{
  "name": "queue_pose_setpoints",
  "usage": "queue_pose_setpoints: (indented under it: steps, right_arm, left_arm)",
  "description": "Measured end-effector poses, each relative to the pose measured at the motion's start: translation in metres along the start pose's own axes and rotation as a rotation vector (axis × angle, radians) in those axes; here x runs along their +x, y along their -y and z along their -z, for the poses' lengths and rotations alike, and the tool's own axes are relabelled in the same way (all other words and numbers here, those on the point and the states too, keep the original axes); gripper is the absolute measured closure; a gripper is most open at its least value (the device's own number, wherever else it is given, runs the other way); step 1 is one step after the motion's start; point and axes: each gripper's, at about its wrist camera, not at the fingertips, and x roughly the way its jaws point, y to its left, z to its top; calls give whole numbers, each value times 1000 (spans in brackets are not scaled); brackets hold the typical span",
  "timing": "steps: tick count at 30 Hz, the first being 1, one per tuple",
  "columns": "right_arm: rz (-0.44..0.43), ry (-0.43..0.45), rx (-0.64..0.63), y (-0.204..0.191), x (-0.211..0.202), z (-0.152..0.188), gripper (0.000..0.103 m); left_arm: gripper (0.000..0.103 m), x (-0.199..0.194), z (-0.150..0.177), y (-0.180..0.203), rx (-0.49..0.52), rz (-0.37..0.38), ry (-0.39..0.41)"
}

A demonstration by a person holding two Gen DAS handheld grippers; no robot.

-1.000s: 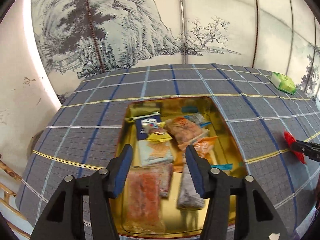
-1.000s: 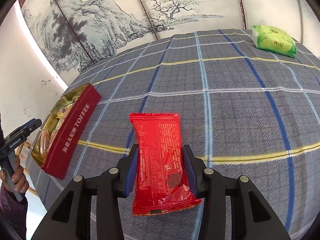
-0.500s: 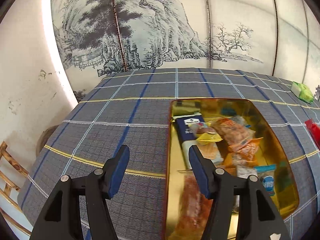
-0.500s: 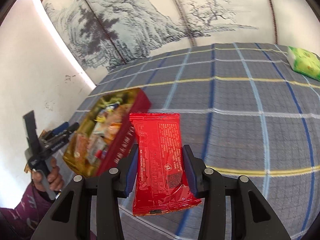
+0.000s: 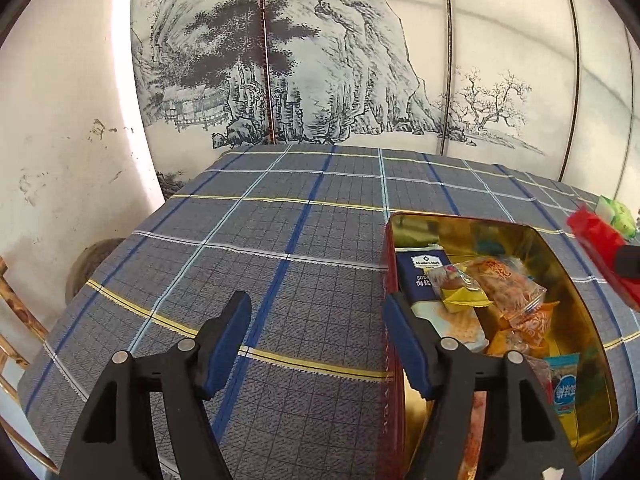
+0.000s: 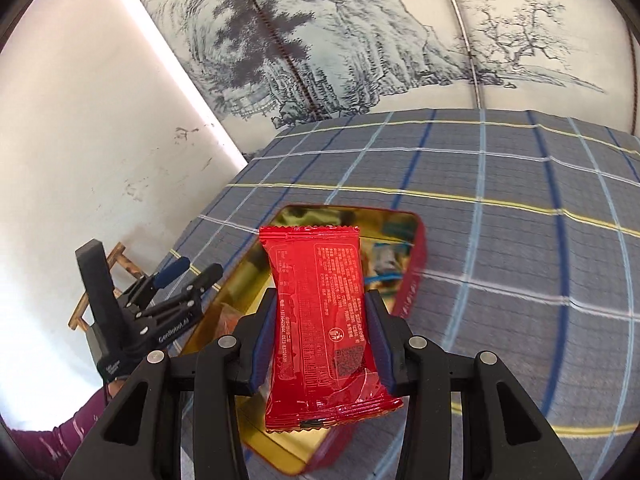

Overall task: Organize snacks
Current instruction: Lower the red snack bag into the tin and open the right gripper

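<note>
My right gripper (image 6: 320, 324) is shut on a red snack packet (image 6: 320, 320) and holds it above the open gold tin (image 6: 260, 256). In the left wrist view the tin (image 5: 576, 292) with red outer walls holds several wrapped snacks, among them a dark blue packet (image 5: 424, 272). My left gripper (image 5: 316, 320) is open and empty, over the plaid cloth just left of the tin's left wall. It also shows in the right wrist view (image 6: 188, 270). The red packet shows at the right edge of the left wrist view (image 5: 596, 236).
A green snack packet (image 5: 620, 216) lies on the grey plaid tablecloth (image 5: 280, 240) at the far right. A painted folding screen (image 5: 360, 60) stands behind the table. A white wall and a wooden chair (image 6: 104, 280) are at the left.
My right gripper has carried the red packet left, from the cloth to above the tin. My left gripper has moved left, from over the tin to beside its left wall.
</note>
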Motion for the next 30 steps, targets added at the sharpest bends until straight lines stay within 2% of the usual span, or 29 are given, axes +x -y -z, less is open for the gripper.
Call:
queue_pose_setpoints:
  steps: [3, 9, 11, 14, 24, 30]
  right_arm:
    - [-14, -17, 5, -5, 19, -11, 59]
    - [0, -51, 14, -13, 54, -23, 59]
    - [12, -63, 26, -12, 65, -25, 59]
    - [22, -77, 41, -11, 77, -26, 59]
    - [90, -97, 35, -16, 100, -29, 59]
    - [110, -94, 12, -22, 101, -29, 59]
  left_arm:
    - [37, -1, 1, -5, -26, 17, 5]
    - [31, -6, 2, -13, -82, 24, 29]
    - [25, -8, 2, -16, -99, 18, 42]
    - [23, -10, 2, -18, -115, 12, 52]
    - [12, -13, 3, -13, -95, -24, 71]
    - [10, -14, 3, -10, -88, -37, 74]
